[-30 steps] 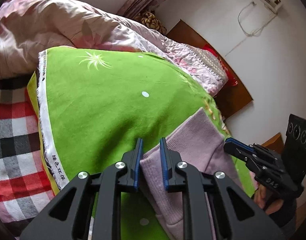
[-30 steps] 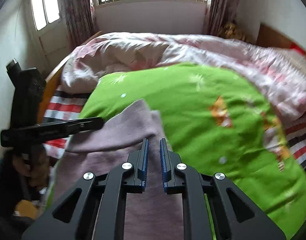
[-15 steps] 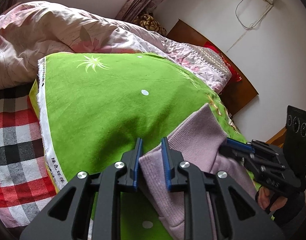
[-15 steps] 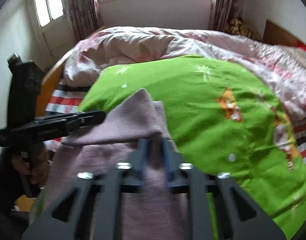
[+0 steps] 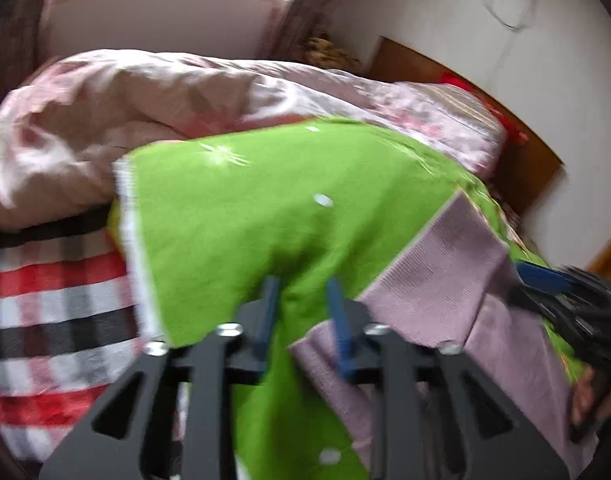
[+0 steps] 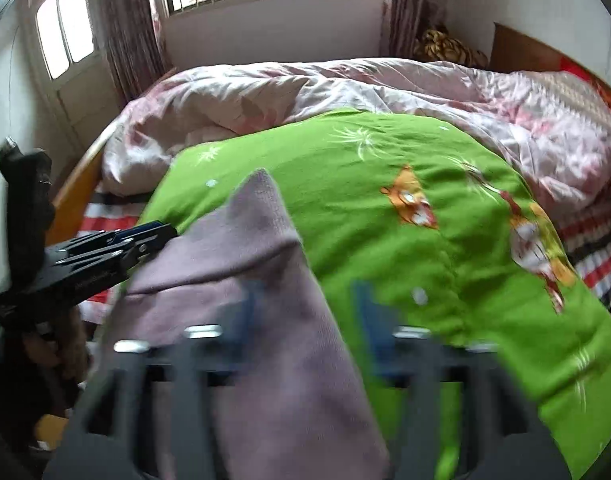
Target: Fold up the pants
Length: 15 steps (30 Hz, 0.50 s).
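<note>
Both tools were matte black plastic frames with triangular cut-outs in their arms. The left gripper carried two narrow blue fingers, each mounted on a black bracket, and four round silver screw heads sat in a row across the linkage. The right gripper, blurred in its own view, showed the same blue fingers and silver screws. Seen from the side, each body was a stack of flat black plates tipped in blue; pale lettering on one plate was too small to read. The holder's hand showed bare skin below a dark cuff.
</note>
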{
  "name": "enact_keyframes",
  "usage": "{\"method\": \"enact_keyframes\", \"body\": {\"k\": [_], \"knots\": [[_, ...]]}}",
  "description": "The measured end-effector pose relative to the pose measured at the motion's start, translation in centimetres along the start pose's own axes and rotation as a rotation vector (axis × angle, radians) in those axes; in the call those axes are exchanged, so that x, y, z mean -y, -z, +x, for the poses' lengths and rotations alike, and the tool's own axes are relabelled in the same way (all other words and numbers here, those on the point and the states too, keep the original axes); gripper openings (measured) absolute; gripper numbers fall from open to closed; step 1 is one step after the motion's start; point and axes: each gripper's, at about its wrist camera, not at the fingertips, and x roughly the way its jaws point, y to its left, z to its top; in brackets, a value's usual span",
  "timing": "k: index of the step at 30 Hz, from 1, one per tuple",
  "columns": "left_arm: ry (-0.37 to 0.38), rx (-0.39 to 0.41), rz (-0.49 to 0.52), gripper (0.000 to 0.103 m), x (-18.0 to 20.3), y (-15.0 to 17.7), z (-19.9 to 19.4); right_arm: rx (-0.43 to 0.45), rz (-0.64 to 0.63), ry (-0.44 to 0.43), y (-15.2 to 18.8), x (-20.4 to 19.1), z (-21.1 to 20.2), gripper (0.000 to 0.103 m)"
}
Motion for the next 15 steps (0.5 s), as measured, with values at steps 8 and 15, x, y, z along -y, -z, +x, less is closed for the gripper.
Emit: {"method": "enact_keyframes", "body": {"k": [8, 15], "knots": [[0.304, 0.034, 0.202, 0.066, 5.9, 2.8, -8.7, -0.034, -0.064, 0.049, 9.9, -5.2, -13.0, 0.066], [0.216, -0.188, 0.345, 0.061, 8.1, 7.2, -4.2, -0.113, 0.119, -0.053, 22.0, -9.9, -13.4, 0.066]]}}
